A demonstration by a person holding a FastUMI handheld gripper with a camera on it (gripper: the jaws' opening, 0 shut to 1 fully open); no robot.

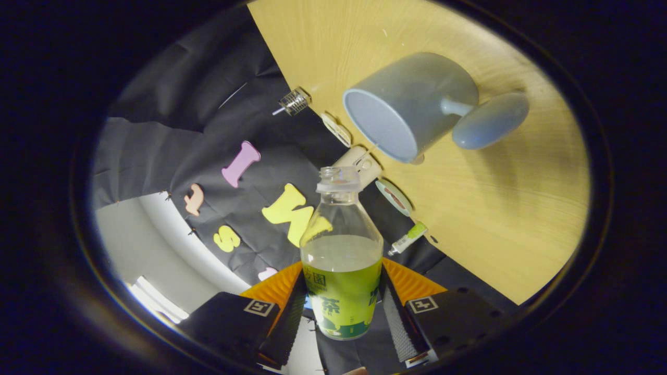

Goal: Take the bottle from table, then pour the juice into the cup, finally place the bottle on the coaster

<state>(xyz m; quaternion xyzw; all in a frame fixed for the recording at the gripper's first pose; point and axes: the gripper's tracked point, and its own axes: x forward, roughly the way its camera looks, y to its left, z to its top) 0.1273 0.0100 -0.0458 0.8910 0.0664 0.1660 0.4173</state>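
A clear uncapped bottle (341,260) with a green label and pale green juice sits between my fingers, and my gripper (341,307) is shut on its lower body. The view is rolled far over, so the wooden table (500,219) stands nearly on edge to the right. Beyond the bottle's open mouth lies a grey-blue cup (406,104) with its opening facing the bottle and its handle pointing away. A rounded grey-blue coaster (490,120) rests on the table just past the cup's handle. No juice is seen leaving the bottle's mouth.
Along the table's far edge sit several small things: a wire-mesh piece (295,100), a white oval piece (336,129), a white block (359,161), a round disc (393,197) and a small green-white tube (409,238). Black cloth wall hangs behind.
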